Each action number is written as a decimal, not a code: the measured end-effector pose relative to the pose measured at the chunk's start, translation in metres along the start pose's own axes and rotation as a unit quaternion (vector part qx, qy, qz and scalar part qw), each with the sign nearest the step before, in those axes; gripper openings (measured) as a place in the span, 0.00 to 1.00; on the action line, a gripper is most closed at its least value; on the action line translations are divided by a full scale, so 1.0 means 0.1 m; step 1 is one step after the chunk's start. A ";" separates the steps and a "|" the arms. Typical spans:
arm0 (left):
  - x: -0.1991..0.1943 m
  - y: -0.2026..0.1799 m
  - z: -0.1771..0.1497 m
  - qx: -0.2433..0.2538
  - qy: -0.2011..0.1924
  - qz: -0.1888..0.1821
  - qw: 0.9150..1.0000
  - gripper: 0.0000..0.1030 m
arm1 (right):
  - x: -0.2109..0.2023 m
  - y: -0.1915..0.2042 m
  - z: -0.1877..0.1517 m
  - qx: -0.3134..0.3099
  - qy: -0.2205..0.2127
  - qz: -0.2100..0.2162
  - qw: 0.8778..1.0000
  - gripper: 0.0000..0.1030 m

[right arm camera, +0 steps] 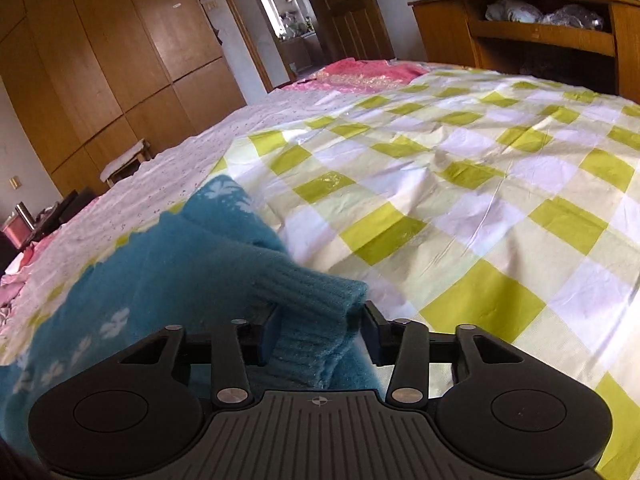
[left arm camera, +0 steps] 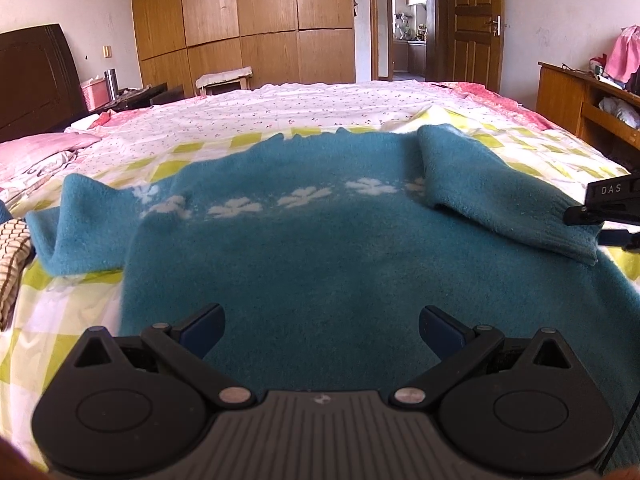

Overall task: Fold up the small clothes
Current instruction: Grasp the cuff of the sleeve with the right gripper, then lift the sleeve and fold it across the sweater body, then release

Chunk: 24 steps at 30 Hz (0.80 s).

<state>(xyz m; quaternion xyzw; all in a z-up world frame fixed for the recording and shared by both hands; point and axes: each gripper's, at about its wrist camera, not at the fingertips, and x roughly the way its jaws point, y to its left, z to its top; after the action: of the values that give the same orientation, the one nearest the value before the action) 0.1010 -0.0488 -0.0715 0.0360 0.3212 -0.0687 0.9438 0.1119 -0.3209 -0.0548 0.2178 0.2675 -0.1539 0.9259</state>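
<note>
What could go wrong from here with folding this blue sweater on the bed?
1. The right gripper only has the ribbed cuff of the sleeve between its fingers; the cuff could slip out mid-fold.
2. The left gripper is open above the teal sweater, not pinning it, so pulling the sleeve may drag the body askew.
3. The other sleeve lies bunched, so the fold could end uneven.

My left camera low over the sweater (left arm camera: 320,248), looking down my fingers across the bed (left arm camera: 312,108) toward the wardrobe (left arm camera: 240,20), my right camera close on the cuff (right arm camera: 312,300), tilted, both sharing sweater, bed, wardrobe, doorway (left arm camera: 408,20)
</note>
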 end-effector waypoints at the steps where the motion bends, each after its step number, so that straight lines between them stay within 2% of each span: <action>1: 0.00 0.01 -0.01 -0.001 0.000 -0.001 1.000 1.00 | -0.04 0.04 0.02 -0.014 -0.008 0.000 1.000 0.23; 4: 0.00 0.04 -0.02 -0.004 0.001 -0.006 1.000 1.00 | -0.13 0.14 0.11 -0.052 -0.022 0.007 0.998 0.09; 5: 0.00 0.05 -0.02 -0.005 0.001 -0.007 1.000 1.00 | -0.16 0.18 0.14 -0.058 -0.025 0.011 0.998 0.07; 8: -0.01 0.09 -0.01 -0.007 -0.002 -0.010 1.000 1.00 | -0.24 0.35 0.26 -0.064 -0.026 0.049 0.996 0.07; 13: -0.07 0.26 0.04 -0.022 -0.013 -0.011 1.000 1.00 | -0.22 0.91 0.45 -0.060 -0.006 0.144 0.988 0.07; 18: -0.05 0.53 0.08 -0.058 -0.017 0.003 0.998 1.00 | 0.03 1.65 0.56 -0.046 0.023 0.238 0.970 0.06; 22: -0.04 0.70 0.09 -0.081 -0.023 0.016 0.996 1.00 | 0.17 2.28 0.49 -0.068 0.038 0.289 0.954 0.06; 24: 0.00 0.78 0.09 -0.088 -0.022 0.025 0.996 1.00 | 0.22 2.56 0.37 -0.094 0.042 0.297 0.949 0.06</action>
<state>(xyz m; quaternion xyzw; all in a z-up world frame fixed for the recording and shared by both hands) 0.1177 0.0270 -0.0626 -0.0411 0.3040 -0.0175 0.9516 0.2487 -0.1231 0.0434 0.2059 0.2426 0.1627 0.9339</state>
